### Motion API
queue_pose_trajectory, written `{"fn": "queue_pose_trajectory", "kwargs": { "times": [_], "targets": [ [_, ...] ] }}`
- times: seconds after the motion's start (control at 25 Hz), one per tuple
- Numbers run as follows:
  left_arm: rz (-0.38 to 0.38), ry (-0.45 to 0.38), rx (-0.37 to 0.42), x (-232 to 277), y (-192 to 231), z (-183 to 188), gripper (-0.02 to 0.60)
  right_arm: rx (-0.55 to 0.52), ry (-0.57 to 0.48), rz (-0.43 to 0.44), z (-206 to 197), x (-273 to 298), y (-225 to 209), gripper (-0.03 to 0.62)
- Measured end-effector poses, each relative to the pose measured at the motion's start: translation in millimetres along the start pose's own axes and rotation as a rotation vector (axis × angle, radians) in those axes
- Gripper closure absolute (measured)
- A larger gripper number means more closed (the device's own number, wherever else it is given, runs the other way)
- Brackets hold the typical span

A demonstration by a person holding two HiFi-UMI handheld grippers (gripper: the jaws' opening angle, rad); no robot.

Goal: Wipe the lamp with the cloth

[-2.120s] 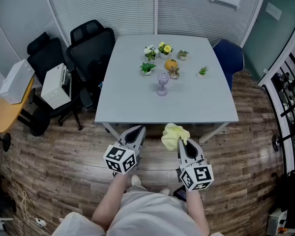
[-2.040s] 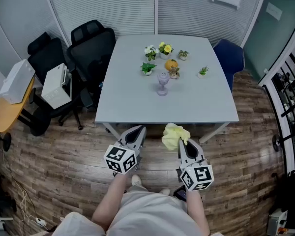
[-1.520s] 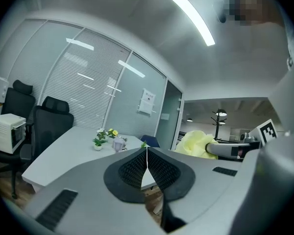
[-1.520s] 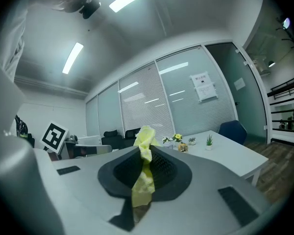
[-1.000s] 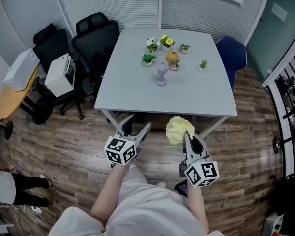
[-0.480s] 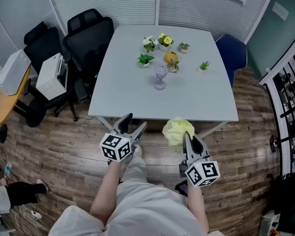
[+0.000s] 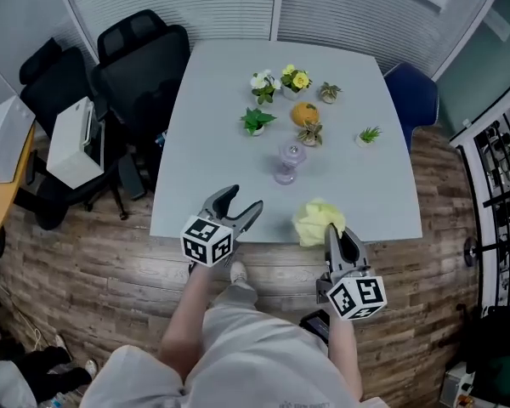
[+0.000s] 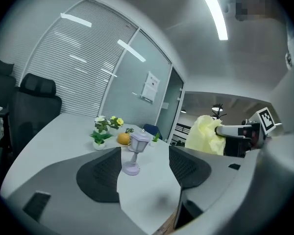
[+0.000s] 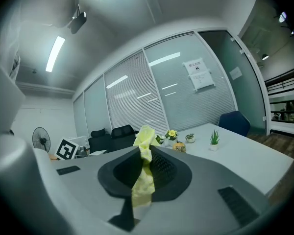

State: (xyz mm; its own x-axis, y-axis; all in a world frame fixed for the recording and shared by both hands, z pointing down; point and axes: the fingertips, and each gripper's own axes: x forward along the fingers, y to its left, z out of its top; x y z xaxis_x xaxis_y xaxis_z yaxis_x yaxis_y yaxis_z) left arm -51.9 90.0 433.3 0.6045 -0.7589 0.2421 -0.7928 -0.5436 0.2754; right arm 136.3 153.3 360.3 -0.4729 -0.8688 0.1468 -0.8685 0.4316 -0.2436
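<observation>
The lamp [image 7: 289, 161] stands upright on the surface [image 7: 206, 155], straight ahead of the left gripper [image 7: 241, 202], whose jaws are apart and empty. From the right gripper [image 7: 337, 233], clenched on the cloth [image 7: 316, 221], it lies ahead-left.

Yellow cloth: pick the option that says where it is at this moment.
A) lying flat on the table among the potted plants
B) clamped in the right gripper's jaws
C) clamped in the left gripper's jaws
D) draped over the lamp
B: the right gripper view shows the right gripper with its jaws shut on the yellow cloth, while the lamp stands bare and the left gripper has its jaws apart on nothing.
</observation>
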Motion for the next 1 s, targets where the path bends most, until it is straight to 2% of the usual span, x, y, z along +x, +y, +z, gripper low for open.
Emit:
{"fn": "queue_pose_trajectory", "kwargs": {
  "times": [0.2,0.52,0.8,1.0],
  "targets": [
    [-0.07,0.076,0.029,37,35,-2,0.295,0.004,0.018,-0.042,3,48,-9,0.556],
    [-0.212,0.202,0.105,81,63,-18,0.295,0.002,0.039,-0.105,2,102,-21,0.556],
    [-0.316,0.298,0.193,112,74,-43,0.295,-0.017,0.039,-0.156,8,121,-26,0.556],
    [-0.368,0.342,0.243,130,74,-58,0.295,-0.033,0.028,-0.16,14,126,-28,0.556]
  ]
}}
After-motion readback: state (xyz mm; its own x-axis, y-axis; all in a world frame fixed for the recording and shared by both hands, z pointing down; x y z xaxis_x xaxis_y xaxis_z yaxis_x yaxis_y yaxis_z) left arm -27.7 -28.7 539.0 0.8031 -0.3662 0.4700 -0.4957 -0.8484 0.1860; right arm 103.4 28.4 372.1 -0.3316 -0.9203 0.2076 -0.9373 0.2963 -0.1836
